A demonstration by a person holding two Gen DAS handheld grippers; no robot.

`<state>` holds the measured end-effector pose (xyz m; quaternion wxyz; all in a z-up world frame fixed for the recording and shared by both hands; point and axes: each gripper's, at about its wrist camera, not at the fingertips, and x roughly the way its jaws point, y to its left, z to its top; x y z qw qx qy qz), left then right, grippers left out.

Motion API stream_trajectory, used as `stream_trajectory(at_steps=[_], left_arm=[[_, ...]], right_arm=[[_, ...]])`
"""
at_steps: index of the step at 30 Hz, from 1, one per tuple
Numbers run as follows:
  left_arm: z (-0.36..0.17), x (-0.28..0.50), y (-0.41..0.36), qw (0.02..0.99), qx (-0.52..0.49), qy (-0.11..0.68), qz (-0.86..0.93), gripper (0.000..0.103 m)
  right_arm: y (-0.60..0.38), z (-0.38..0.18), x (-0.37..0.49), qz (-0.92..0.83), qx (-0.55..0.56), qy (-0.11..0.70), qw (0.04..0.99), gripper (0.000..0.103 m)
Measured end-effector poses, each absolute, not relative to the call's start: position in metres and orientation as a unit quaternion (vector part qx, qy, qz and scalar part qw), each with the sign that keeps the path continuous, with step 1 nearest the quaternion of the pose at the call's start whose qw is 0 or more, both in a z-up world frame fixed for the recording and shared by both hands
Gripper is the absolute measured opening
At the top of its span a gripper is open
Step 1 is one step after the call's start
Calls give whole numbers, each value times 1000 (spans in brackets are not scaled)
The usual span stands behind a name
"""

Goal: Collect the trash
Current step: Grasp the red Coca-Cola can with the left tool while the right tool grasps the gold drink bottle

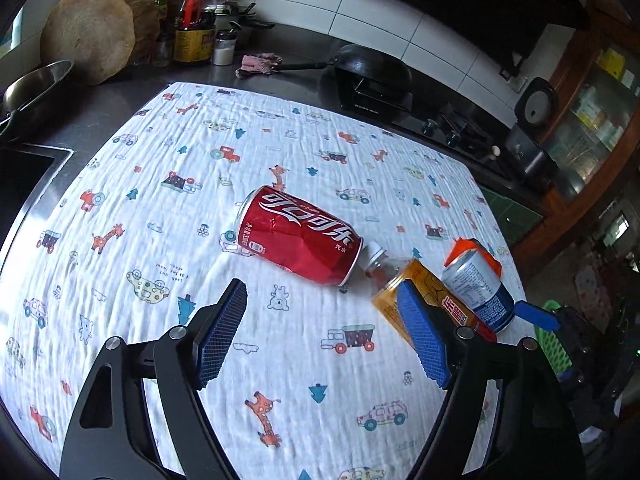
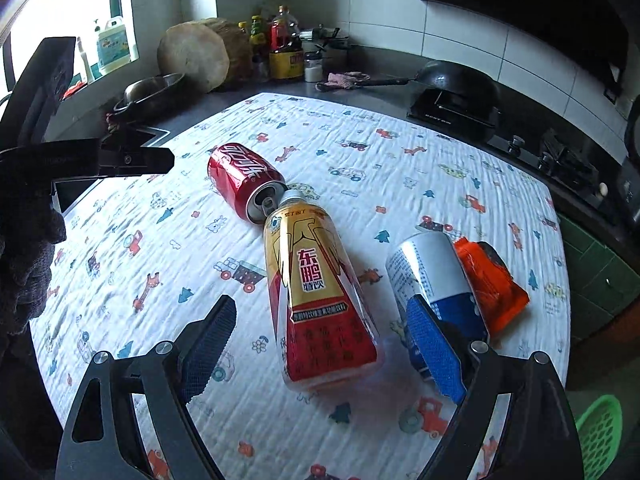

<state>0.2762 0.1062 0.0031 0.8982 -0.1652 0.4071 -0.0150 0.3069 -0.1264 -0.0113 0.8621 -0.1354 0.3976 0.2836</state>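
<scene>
four trash items on printed cloth (image 2: 360,152): red can (image 2: 240,178), yellow bottle (image 2: 320,292), blue-white can (image 2: 432,276), orange wrapper (image 2: 490,284); left gripper (image 1: 320,328) and right gripper (image 2: 316,344) jaws apart, empty.

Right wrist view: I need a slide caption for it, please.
Open right gripper hovers over a yellow-and-red bottle lying beside a red can, blue-and-white can and orange wrapper.

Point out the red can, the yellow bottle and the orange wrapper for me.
red can (image 1: 298,236): left wrist view, middle of its dented side.
yellow bottle (image 2: 316,292): right wrist view, centre of its label.
orange wrapper (image 2: 490,286): right wrist view, middle of the crumpled foil, beside the blue and silver can.
</scene>
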Motion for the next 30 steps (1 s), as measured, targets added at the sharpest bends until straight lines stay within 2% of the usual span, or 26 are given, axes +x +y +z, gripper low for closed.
stream_trajectory(at_steps=[13,15,20,30], left_arm=[[-28,323,121,864,-257,433,6,77],[-32,330,122,860,-274,430,9,77],[-44,347,126,841,-317,436,37,77],[-70,374,132,804,-384,443,104,77]], right_arm=[[-74,-51,353,300,-188,444,823,83],[-72,-56,358,305,-188,452,817,81],[-70,-66,363,291,-205,464,811,65],[-94,-64,328,306,-165,466,813,64]])
